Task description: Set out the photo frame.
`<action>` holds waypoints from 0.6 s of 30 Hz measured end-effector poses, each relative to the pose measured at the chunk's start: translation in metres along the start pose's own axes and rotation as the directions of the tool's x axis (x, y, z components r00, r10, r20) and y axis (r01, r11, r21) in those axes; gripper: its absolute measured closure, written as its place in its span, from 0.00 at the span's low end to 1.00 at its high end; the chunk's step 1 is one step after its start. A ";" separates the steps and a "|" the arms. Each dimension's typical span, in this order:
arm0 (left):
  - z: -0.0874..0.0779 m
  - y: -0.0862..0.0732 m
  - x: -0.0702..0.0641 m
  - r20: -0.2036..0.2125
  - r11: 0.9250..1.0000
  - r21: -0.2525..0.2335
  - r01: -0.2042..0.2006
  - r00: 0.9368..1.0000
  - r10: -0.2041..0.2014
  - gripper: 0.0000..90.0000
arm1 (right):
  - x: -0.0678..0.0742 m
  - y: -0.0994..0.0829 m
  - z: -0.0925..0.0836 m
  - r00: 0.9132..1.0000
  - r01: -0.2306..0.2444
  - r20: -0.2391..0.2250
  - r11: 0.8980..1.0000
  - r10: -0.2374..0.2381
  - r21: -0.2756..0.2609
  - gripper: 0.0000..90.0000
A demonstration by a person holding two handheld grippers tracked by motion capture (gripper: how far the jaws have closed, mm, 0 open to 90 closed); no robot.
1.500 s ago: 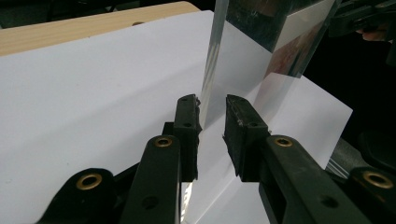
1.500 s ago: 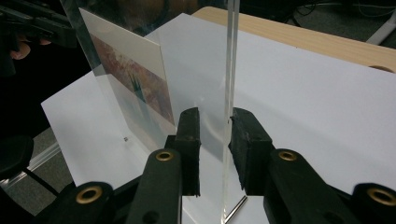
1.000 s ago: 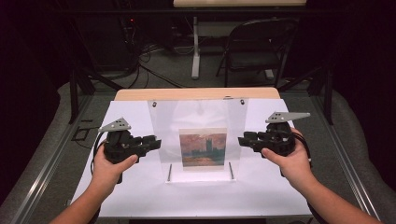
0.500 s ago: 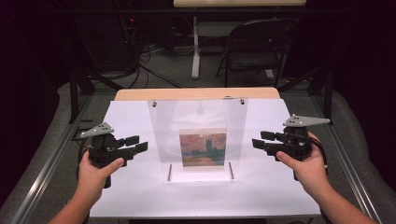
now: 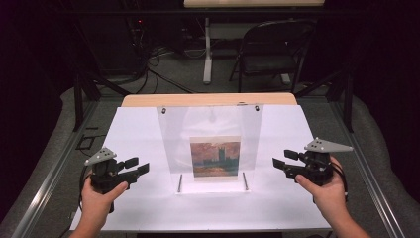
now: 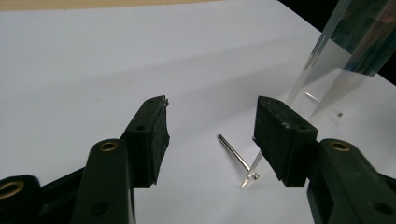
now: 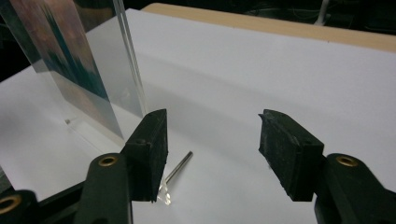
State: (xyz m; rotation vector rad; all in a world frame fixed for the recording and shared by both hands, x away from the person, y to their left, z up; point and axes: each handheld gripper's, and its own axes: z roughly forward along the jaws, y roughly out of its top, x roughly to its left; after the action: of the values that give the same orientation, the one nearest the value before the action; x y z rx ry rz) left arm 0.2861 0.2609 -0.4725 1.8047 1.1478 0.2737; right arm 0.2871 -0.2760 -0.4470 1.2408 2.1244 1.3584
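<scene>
the frame (image 5: pixel 210 146) stands upright mid-table, between the grippers, its width running side to side. left gripper (image 5: pixel 134 167) and right gripper (image 5: pixel 281 163), jaws just opened and empty, sit equally near.

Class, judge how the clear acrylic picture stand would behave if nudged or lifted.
The clear acrylic stand looks rigid, not floppy. Tall and thin, it may tip if pushed high up. Its glossy faces probably slip under a tool's pads.
</scene>
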 end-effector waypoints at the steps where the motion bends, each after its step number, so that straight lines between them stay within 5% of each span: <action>1: 0.003 -0.006 0.001 -0.002 1.000 -0.007 0.008 1.000 -0.008 0.49 | 0.001 -0.006 0.002 1.000 -0.004 0.006 1.000 0.004 -0.002 0.46; 8: 0.021 -0.039 0.007 -0.052 1.000 0.001 0.024 0.998 -0.024 0.49 | 0.004 -0.043 0.023 0.999 -0.001 0.044 1.000 0.001 0.014 0.46; 18: 0.031 -0.052 0.009 -0.096 1.000 0.007 -0.030 0.995 0.031 0.47 | 0.008 -0.075 0.044 0.995 0.050 0.081 0.998 -0.052 0.028 0.46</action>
State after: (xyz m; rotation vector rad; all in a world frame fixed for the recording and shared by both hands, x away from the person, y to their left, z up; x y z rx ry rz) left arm 0.2793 0.2552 -0.5332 1.8316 1.1895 0.3793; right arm 0.2750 -0.2574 -0.5312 1.2217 2.1099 1.2413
